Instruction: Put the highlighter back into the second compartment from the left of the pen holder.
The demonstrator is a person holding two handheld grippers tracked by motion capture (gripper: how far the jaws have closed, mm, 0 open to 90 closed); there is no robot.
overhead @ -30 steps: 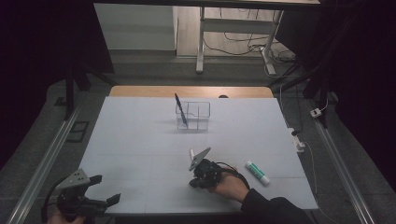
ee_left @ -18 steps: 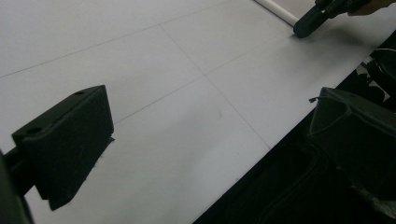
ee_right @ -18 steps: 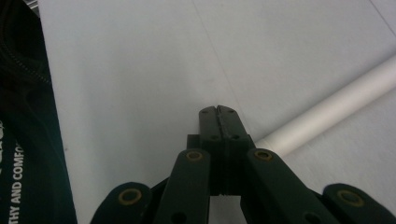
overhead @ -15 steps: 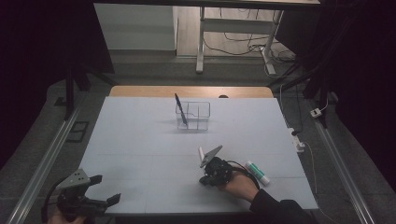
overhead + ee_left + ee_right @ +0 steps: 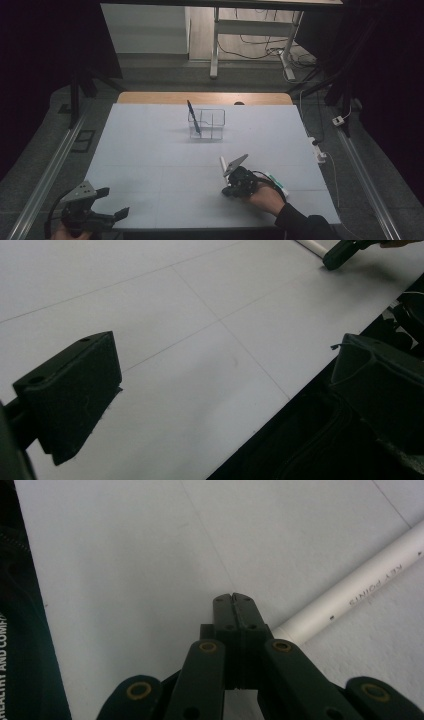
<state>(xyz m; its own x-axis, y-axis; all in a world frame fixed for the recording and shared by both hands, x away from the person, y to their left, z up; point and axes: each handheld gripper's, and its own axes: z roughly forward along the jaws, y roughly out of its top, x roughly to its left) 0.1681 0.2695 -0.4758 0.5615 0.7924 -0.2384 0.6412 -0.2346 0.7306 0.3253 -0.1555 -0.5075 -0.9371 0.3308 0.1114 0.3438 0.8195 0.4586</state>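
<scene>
I have my right claw [image 5: 231, 176] pressed shut on nothing, resting on the bench [image 5: 150, 150] just beside the white marker [image 5: 350, 597], so I judge the pickup is next, needing open jaws around its barrel, while my left claw [image 5: 116, 202] waits wide open, empty.

One camera overhead, one riding on each hand.

The high view looks forward and down over the whole bench [image 5: 165, 150]. The left gripper view skims low across it toward the right tongs [image 5: 334, 261], beside a white tube [image 5: 311, 246]; the right gripper view sits close above that tube [image 5: 350, 597].
</scene>
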